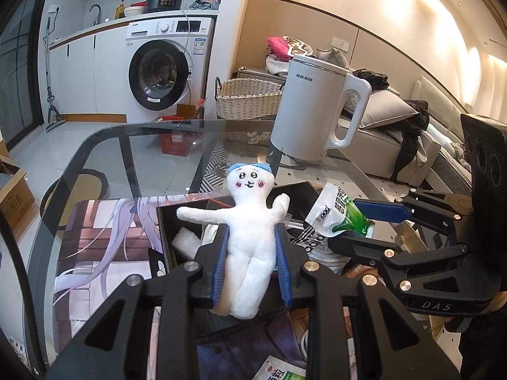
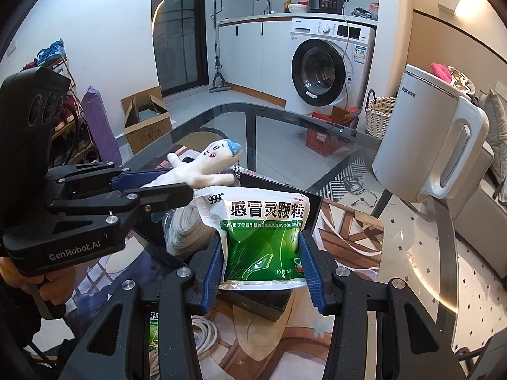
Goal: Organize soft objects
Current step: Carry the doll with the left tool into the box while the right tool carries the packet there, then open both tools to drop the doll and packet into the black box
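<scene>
Mid-task — left gripper (image 1: 252, 250) clamps white plush doll (image 1: 250, 231), right gripper (image 2: 261, 266) clamps green-white medicine sachet (image 2: 259, 237) — both above open black box (image 1: 177, 218), unplaced.

The kettle (image 1: 317, 107) stands on the table (image 1: 133, 145) behind the box (image 1: 168, 221).

A glass-topped desk (image 1: 133, 145) carries a printed mat (image 1: 104, 237) at its near side. On the mat stands an open black box (image 1: 164, 221). A white kettle (image 1: 313, 107) stands at the far right.
</scene>
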`<action>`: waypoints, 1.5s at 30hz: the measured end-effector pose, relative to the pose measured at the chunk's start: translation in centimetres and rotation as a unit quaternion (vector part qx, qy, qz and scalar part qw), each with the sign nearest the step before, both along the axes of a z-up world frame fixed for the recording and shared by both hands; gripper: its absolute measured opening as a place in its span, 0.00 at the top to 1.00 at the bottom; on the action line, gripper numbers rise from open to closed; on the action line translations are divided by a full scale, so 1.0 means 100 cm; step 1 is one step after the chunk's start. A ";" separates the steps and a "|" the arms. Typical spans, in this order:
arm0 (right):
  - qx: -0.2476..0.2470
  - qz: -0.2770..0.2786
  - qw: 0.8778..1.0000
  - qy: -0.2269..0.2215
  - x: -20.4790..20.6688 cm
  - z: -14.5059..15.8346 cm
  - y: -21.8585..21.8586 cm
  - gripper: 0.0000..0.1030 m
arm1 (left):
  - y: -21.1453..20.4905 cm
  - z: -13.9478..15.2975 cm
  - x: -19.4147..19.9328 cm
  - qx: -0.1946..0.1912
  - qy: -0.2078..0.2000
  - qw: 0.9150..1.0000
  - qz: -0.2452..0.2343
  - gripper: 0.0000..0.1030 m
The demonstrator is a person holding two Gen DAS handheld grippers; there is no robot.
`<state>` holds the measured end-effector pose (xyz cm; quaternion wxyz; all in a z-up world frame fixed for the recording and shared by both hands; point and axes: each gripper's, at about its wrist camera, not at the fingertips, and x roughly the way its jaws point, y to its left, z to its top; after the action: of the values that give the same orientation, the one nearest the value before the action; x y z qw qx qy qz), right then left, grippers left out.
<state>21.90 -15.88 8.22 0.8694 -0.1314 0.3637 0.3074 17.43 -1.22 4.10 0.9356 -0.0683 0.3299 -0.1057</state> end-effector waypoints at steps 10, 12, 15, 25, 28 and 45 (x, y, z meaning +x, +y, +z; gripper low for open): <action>-0.029 0.016 0.999 0.008 0.017 -0.010 0.015 0.55 | -0.008 -0.015 0.013 0.006 0.030 1.000 -0.005 0.75; -0.036 0.018 0.999 0.012 0.021 -0.012 0.017 0.55 | -0.010 -0.019 0.017 0.007 0.039 0.999 -0.004 0.75; -0.047 0.022 0.999 0.012 0.024 -0.013 0.020 0.55 | -0.010 -0.025 0.020 0.002 0.049 0.999 -0.006 0.75; -0.081 0.026 0.996 0.030 0.038 -0.024 0.035 0.55 | -0.010 -0.029 0.021 0.004 0.050 0.999 -0.013 0.75; -0.091 0.030 0.995 0.039 0.043 -0.028 0.041 0.55 | -0.009 -0.029 0.021 0.006 0.052 0.999 -0.013 0.75; -0.090 0.034 0.994 0.048 0.045 -0.038 0.046 0.47 | -0.007 -0.029 0.016 0.027 0.066 0.997 -0.014 0.75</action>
<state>26.42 -11.28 4.40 0.8245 -0.2069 0.4265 0.3090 19.05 -1.95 1.19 0.9118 -0.0453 0.3942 -0.1056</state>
